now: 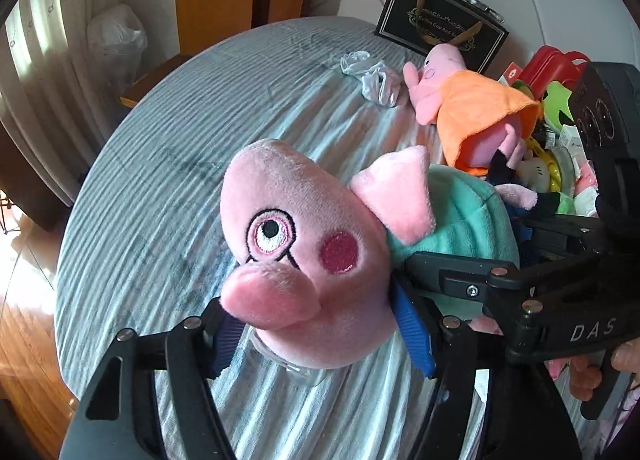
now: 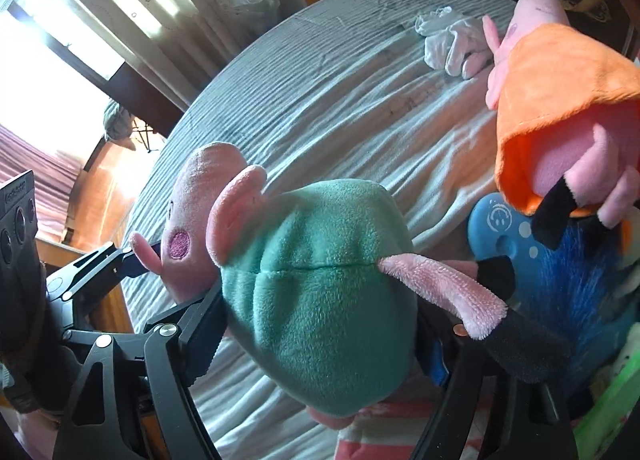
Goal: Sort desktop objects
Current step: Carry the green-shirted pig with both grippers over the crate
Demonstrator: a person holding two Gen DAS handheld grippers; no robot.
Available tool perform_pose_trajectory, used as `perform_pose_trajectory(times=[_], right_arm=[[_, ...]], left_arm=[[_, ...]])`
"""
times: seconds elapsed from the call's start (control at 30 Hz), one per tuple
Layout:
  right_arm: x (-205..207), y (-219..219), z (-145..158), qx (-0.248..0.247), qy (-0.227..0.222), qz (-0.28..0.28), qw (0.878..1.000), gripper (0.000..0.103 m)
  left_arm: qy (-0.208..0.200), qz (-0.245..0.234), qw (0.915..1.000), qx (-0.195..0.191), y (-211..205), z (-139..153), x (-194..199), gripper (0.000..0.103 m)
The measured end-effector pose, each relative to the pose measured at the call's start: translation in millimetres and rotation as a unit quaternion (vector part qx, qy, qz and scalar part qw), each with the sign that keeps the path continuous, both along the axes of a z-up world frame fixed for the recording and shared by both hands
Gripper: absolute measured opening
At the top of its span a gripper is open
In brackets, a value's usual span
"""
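Note:
A pig plush with a pink head [image 1: 304, 244] and a green body [image 2: 320, 292] is held over the round table between both grippers. In the left wrist view my left gripper [image 1: 320, 336] is shut on the head, its blue pads [image 1: 416, 332] pressing in from both sides. In the right wrist view my right gripper [image 2: 320, 344] is shut on the green body, which bulges between the black fingers [image 2: 200, 340]. One of the right gripper's fingers [image 1: 440, 272] shows against the body in the left wrist view. The left gripper's finger [image 2: 116, 256] shows by the head in the right wrist view.
A second pig plush in an orange dress [image 1: 472, 111] [image 2: 560, 99] lies to the right, beside a heap of toys [image 1: 552, 99] and a blue plush [image 2: 568, 280]. A white crumpled cloth [image 1: 372, 75] and a black box [image 1: 440, 19] lie farther back. The striped tablecloth [image 1: 180, 179] drops off at the left.

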State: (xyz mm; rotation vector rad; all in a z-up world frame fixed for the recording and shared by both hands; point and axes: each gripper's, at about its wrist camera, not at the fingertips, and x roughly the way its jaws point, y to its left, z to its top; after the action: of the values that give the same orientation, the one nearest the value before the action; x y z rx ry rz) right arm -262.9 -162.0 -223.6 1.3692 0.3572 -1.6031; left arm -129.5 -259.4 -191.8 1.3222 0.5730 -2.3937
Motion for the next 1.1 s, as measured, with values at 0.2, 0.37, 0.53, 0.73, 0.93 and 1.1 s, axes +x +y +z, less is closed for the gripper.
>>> perform_pose_trajectory(times=[0.2, 0.37, 0.53, 0.73, 0.93, 1.1], right_arm=[[18, 25, 58, -0.035, 0.038, -0.014, 0.999, 0.080], [40, 55, 109, -0.062, 0.067, -0.033, 0.995, 0.080], [61, 99, 164, -0.085, 0.103, -0.065, 0.989, 0.080], [70, 175, 222, -0.092, 0.139, -0.123, 0.978, 0.080], [65, 267, 281, -0.094, 0.179, -0.195, 0.960, 0.080], [55, 356, 323, -0.089, 0.213, -0.255, 0.939, 0.080]], left_arm=[[0.041, -0.017, 0.9986, -0.030, 16, 56, 16, 0.067], [0.071, -0.042, 0.9949, -0.059, 43, 107, 32, 0.067], [0.109, -0.082, 0.9875, -0.078, 86, 158, 42, 0.067], [0.147, -0.140, 0.9753, -0.088, 153, 213, 31, 0.067], [0.187, -0.212, 0.9549, -0.090, 238, 265, 0, 0.067], [0.221, -0.271, 0.9328, -0.088, 326, 301, -31, 0.067]])
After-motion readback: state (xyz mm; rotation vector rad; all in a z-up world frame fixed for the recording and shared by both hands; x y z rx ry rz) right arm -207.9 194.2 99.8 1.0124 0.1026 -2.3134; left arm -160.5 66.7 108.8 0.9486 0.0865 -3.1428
